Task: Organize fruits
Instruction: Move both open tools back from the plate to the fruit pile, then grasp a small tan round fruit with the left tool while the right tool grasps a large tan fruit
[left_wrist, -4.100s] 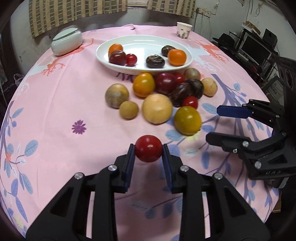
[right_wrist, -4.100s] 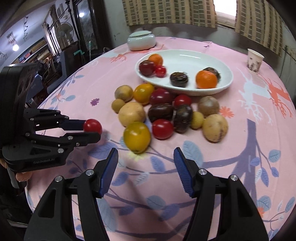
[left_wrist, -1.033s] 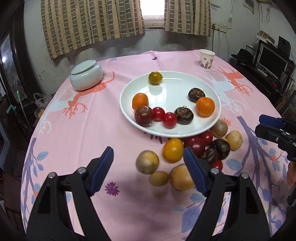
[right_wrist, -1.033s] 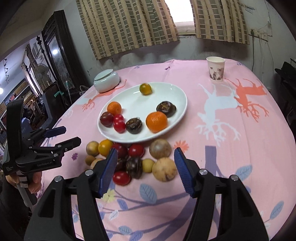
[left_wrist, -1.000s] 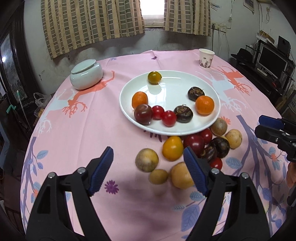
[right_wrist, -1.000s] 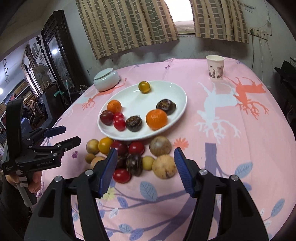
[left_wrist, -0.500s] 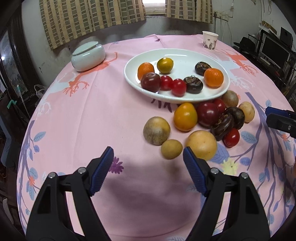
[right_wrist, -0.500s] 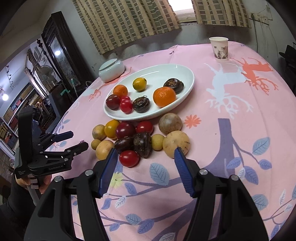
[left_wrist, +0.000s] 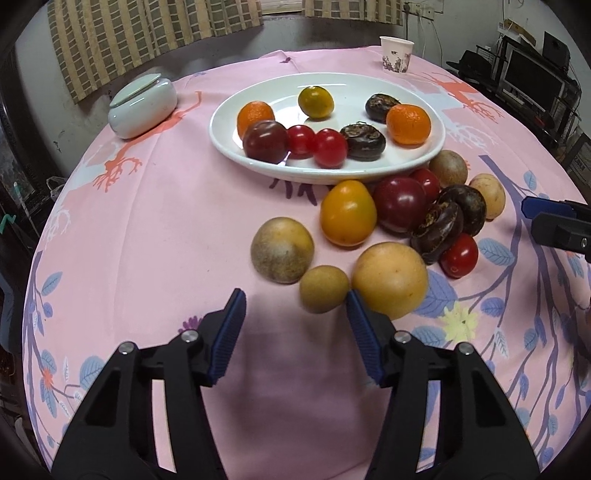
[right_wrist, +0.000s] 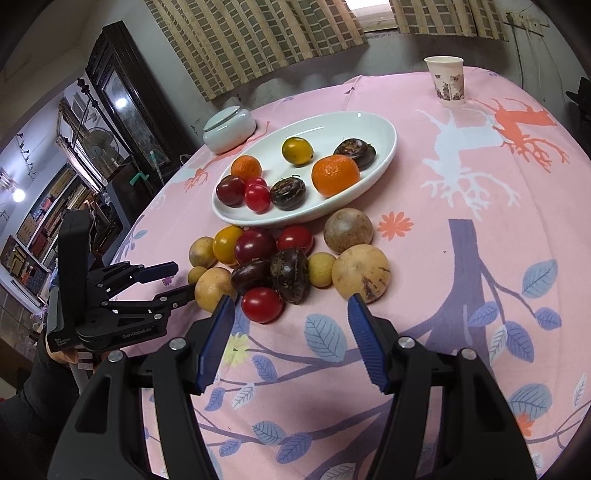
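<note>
The job looked under halfway done. Eight fruits already lay in the white plate (left_wrist: 436, 147): two small oranges, one yellow-green citrus (left_wrist: 316, 102), one dark plum (left_wrist: 266, 141), two red cherry tomatoes and two dark water chestnuts. Twelve more sat in a cluster on the pink tablecloth (left_wrist: 155, 229) just in front of the plate: three large tan-brown round fruits, one pale yellow one, two small tan ones, one orange-yellow tomato (left_wrist: 348, 213), one dark red plum-like fruit, two red cherry tomatoes and two dark chestnuts. A few of the cluster overlapped, so that count was a best reading.

The left gripper (left_wrist: 293, 314) was closing with nothing between its pads; its right finger stood just in front of a small tan fruit (left_wrist: 324, 289), apparently the next pick. The right gripper (right_wrist: 291, 314) hung about half open and empty, near a red tomato (right_wrist: 262, 304). One lidded ceramic jar (left_wrist: 142, 105) and one paper cup (right_wrist: 447, 80) stood beyond the plate.
</note>
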